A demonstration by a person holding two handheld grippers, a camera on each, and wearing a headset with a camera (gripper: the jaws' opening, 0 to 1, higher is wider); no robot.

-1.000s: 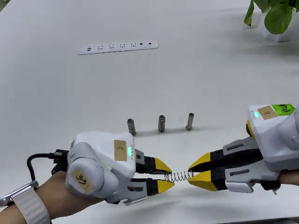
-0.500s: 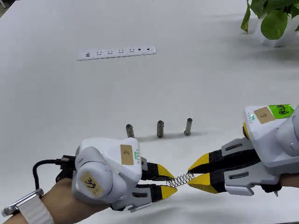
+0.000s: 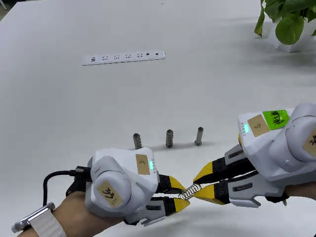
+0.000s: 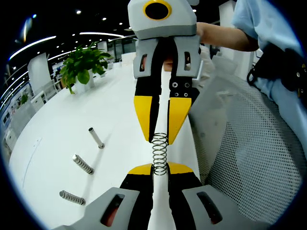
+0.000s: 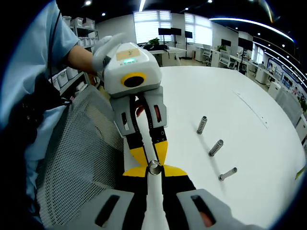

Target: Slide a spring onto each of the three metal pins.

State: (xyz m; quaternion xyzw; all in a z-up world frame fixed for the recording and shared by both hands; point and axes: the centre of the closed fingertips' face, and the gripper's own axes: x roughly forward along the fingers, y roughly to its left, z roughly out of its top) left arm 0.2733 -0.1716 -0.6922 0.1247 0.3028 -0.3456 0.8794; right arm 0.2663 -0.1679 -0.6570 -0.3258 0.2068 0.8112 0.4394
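Observation:
A small steel spring (image 3: 187,191) hangs just above the table between my two grippers. My left gripper (image 3: 181,195) is shut on its near end, and my right gripper (image 3: 196,186) is shut on the other end (image 4: 159,140). In the right gripper view the spring (image 5: 154,167) shows end-on between my jaw tips. Three metal pins stand in a row beyond. The left pin (image 3: 137,140) and middle pin (image 3: 170,138) each carry a spring. The right pin (image 3: 198,136) is bare, as the left gripper view (image 4: 96,138) and right gripper view (image 5: 227,174) also show.
A white power strip (image 3: 123,57) lies far back on the white table (image 3: 59,113). A potted plant (image 3: 286,22) stands at the back right corner. A cable (image 3: 57,177) trails from my left gripper. A person's body and a mesh chair (image 4: 249,143) are near the table's front edge.
The two grippers have drawn closer together. The right one has moved left and risen a little, so the spring now sits tilted and looks shorter between the tips.

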